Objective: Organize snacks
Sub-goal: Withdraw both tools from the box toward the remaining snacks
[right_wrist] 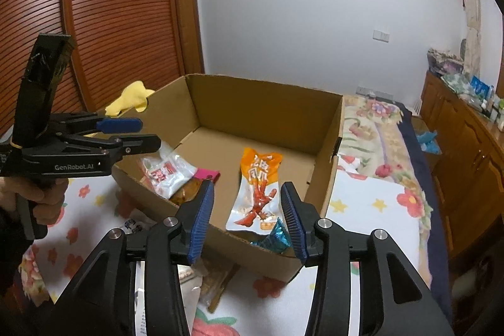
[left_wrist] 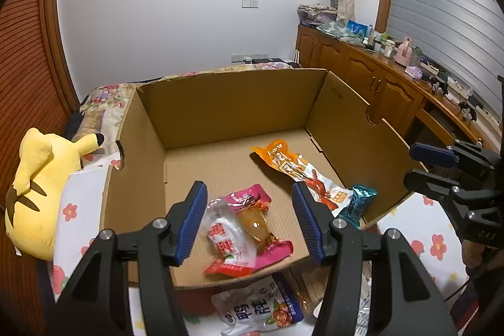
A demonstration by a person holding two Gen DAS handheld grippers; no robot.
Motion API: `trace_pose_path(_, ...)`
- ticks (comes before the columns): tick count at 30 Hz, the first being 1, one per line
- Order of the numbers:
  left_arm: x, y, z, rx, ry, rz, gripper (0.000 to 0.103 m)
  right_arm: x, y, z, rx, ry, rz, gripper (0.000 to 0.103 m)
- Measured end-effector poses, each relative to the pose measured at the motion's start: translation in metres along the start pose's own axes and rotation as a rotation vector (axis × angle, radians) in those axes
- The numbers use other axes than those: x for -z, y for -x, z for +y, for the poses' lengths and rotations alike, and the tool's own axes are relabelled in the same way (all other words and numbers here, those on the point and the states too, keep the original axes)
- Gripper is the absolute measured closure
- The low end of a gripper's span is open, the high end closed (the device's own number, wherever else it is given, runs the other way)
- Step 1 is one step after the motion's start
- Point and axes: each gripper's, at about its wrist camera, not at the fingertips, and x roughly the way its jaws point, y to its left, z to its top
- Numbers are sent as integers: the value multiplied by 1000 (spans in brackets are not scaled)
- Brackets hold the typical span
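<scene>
While both hover over the cardboard box [left_wrist: 226,103]:
Left gripper [left_wrist: 249,221]: fingers released, empty.
Right gripper [right_wrist: 247,221]: fingers released, empty.
Snack packets: orange pouch [right_wrist: 259,178], teal candy [left_wrist: 357,203] inside box.
Handling: light, crinkly, slippery; best pinched at sealed edge.

Both tongs, left [left_wrist: 249,221] and right [right_wrist: 247,219], gape empty, angled downward.

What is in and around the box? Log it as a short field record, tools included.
container: cardboard box, open top, on flowered bedding
inside: orange snack pack, teal packet, pink pack, red-white pack
outside, near side: white-blue snack bag
left tool: open, empty, above the pink pack
right tool: open, empty
beside box: yellow plush
</scene>
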Motion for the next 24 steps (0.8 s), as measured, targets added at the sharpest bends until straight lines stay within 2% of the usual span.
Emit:
trace_pose_path(12,25,47,-12,27,-8,-47,47,9,48,25,12,13,-28,48)
trace_pose_path(24,72,74,-26,37,-25,-31,47,48,72,52,-2,-16,12,42)
